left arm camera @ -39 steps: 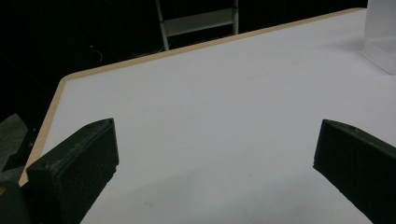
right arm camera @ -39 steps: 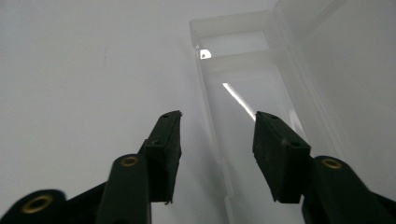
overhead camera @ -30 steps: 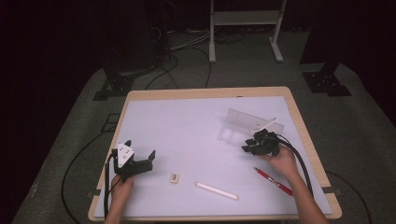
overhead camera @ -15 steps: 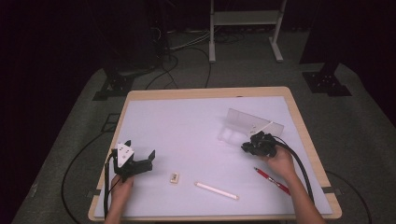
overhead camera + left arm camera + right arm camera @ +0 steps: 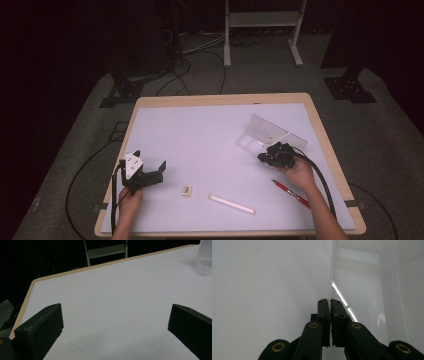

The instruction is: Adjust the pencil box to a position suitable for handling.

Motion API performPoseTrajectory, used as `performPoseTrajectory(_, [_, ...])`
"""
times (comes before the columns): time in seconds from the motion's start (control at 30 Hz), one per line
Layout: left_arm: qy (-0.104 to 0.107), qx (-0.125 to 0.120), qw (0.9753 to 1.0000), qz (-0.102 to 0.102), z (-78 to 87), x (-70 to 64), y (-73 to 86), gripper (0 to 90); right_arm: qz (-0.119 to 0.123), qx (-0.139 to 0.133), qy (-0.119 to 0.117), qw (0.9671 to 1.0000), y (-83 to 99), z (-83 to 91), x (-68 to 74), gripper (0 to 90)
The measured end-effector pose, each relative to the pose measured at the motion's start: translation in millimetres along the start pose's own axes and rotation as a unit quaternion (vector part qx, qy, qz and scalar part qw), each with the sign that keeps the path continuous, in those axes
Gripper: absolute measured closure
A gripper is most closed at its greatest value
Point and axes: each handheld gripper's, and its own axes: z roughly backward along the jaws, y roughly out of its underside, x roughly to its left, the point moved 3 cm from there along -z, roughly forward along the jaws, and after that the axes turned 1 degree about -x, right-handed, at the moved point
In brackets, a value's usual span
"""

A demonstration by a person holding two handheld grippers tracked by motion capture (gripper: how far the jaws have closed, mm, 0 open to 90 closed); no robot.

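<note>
Looked down on a white-topped table point(image 5: 200, 130), the largest thing there. Found the clear plastic box point(image 5: 270, 132) next in size, open-topped and thin-walled, standing at about three o'clock on the table, well in from the rim. Met the right gripper point(image 5: 264, 156) at the box's six o'clock side, jaws pressed together on what appeared to be the upper edge of the near wall, with the thin clear sheet caught between the pads in the right gripper view. Judged the box light and stiff but slick and somewhat brittle, apt to slide on the smooth top or swing about a single pinch point. Thought a hold on the wall's rim, near a corner where the plastic is stiffest, the safest, with moderate pressure so as not to crack it, and with a slow lift to keep it from twisting. Saw the left gripper point(image 5: 150, 161) at about eight o'clock, jaws spread wide over bare table and gripping nothing. Noted a white stick point(image 5: 231, 204) lying at six o'clock, well apart from the box. Spotted a red pen point(image 5: 289, 192) at five o'clock, just beside the right hand point(image 5: 300, 172). Ended with a small eraser-like block point(image 5: 187, 190) at seven o'clock, between the left gripper and the stick.
</note>
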Motion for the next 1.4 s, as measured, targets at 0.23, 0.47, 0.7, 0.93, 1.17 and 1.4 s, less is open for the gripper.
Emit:
performPoseTrajectory(0.23, [0.001,-0.001,1.0000,0.002,0.1,0.5,-0.1,0.0,0.011,0.004,0.007,0.9999,-0.8,0.3,1.2,86.3])
performPoseTrajectory(0.47, [0.000,-0.001,1.0000,0.005,-0.1,0.8,-0.1,0.0,0.025,-0.010,0.016,0.9995,-6.3,8.9,0.8,86.3])
performPoseTrajectory(0.7, [0.000,-0.001,1.0000,0.005,-0.3,0.6,-0.1,0.0,0.034,-0.011,0.004,0.9994,-15.1,17.3,3.1,86.3])
performPoseTrajectory(0.93, [0.000,0.000,1.0000,0.005,-0.2,0.8,-0.1,0.0,0.062,-0.031,-0.019,0.9974,-32.7,18.3,18.8,86.5])
performPoseTrajectory(1.17, [0.000,0.000,1.0000,0.006,-0.1,1.2,-0.1,0.0,0.095,-0.038,-0.046,0.9937,-47.6,13.9,38.6,86.4])
performPoseTrajectory(1.4, [0.000,-0.001,1.0000,0.007,0.0,1.5,-0.2,0.0,0.117,-0.048,-0.087,0.9882,-61.2,3.7,61.4,86.4])
